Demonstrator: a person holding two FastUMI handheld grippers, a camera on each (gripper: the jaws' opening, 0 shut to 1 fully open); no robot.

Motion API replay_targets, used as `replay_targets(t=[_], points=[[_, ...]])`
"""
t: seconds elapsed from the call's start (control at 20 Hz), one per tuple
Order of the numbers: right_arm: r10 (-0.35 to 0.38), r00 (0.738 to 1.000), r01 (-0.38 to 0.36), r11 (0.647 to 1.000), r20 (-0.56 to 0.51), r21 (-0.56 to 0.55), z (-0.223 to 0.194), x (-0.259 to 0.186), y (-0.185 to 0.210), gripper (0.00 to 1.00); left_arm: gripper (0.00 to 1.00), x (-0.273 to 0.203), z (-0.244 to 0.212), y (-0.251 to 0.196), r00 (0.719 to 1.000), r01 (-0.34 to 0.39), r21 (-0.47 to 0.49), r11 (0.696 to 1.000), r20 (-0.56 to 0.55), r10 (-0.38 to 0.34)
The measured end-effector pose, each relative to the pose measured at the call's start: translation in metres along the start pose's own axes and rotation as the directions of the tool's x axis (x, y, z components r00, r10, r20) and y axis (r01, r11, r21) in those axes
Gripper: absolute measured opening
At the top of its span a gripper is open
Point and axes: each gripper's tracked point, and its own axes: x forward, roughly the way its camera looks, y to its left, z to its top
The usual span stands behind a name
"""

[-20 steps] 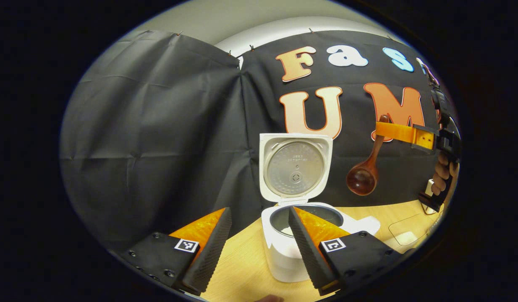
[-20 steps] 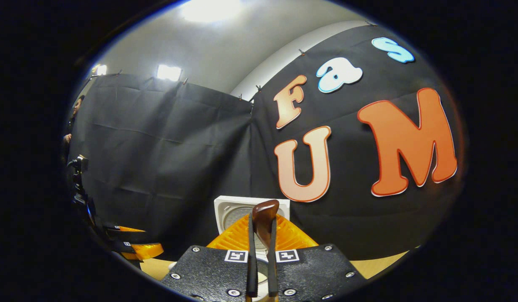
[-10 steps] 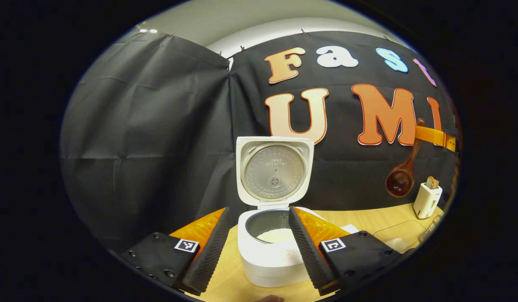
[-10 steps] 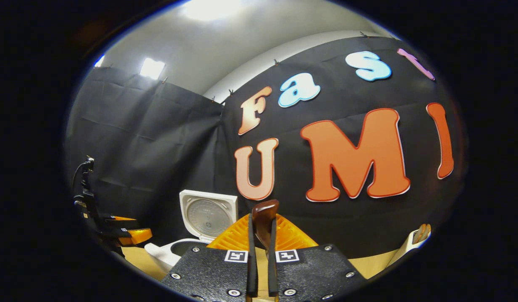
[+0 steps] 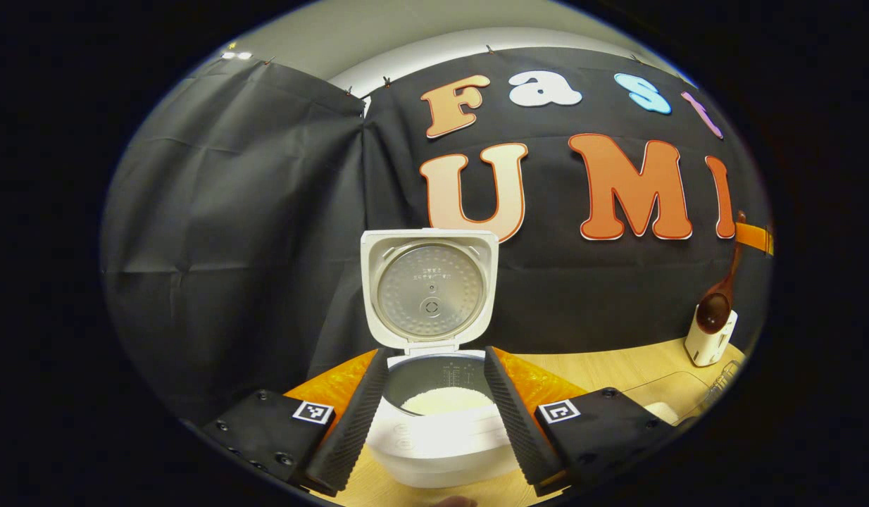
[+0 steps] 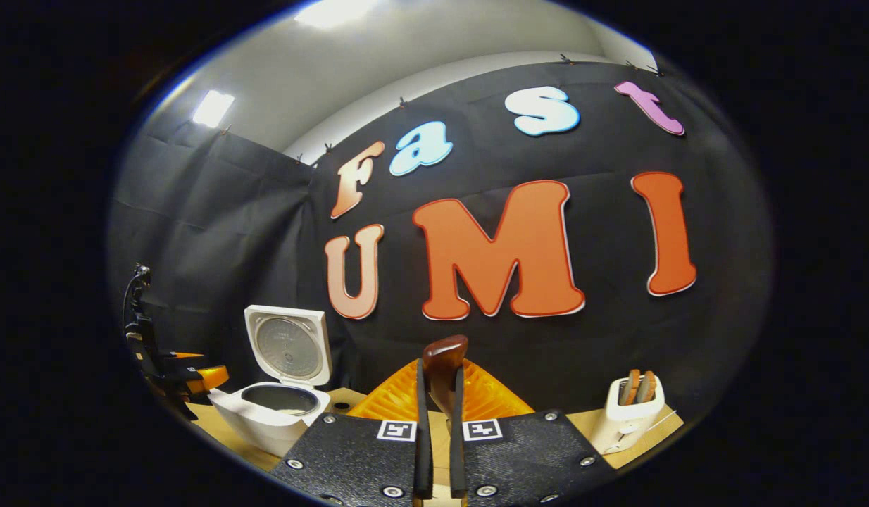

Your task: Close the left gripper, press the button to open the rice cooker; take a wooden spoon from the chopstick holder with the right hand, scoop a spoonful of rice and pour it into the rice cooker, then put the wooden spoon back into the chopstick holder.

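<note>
The rice cooker (image 5: 434,422) is sitting on the table (image 5: 603,366) with its lid standing upright and rice lying inside. The left gripper (image 5: 431,415) is hovering wide apart before it. The right gripper (image 6: 440,415) is pinching the wooden spoon (image 5: 716,299), handle up, bowl hanging over the chopstick holder (image 6: 628,415) near the table's edge.

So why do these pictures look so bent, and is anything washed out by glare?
Left gripper view: the fisheye bows the cloth wall; glare whitens the rice cooker front rim, between the fingers.
Right gripper view: a ceiling light blows out; the wooden spoon handle stays sharp.
</note>
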Motion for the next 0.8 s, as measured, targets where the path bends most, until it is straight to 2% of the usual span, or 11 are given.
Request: replay_targets(t=[0.3, 0.5, 0.8], points=[[-0.14, 0.99, 0.14, 0.99, -0.034, -0.018, -0.003, -0.038, -0.045, 0.1, 0.9, 0.007, -0.002, -0.014, 1.0, 0.026, 0.001, 1.0, -0.009, -0.026], [-0.24, 0.967, 0.239, 0.971, -0.086, -0.02, -0.017, -0.061, -0.075, 0.1, 0.9, 0.013, -0.003, -0.023, 0.999, 0.043, -0.009, 0.999, -0.011, -0.043], [-0.324, 0.93, 0.347, 0.93, -0.175, 0.12, -0.04, -0.083, -0.106, 0.1, 0.9, 0.014, -0.005, -0.039, 0.998, 0.063, -0.002, 0.998, -0.018, -0.063]])
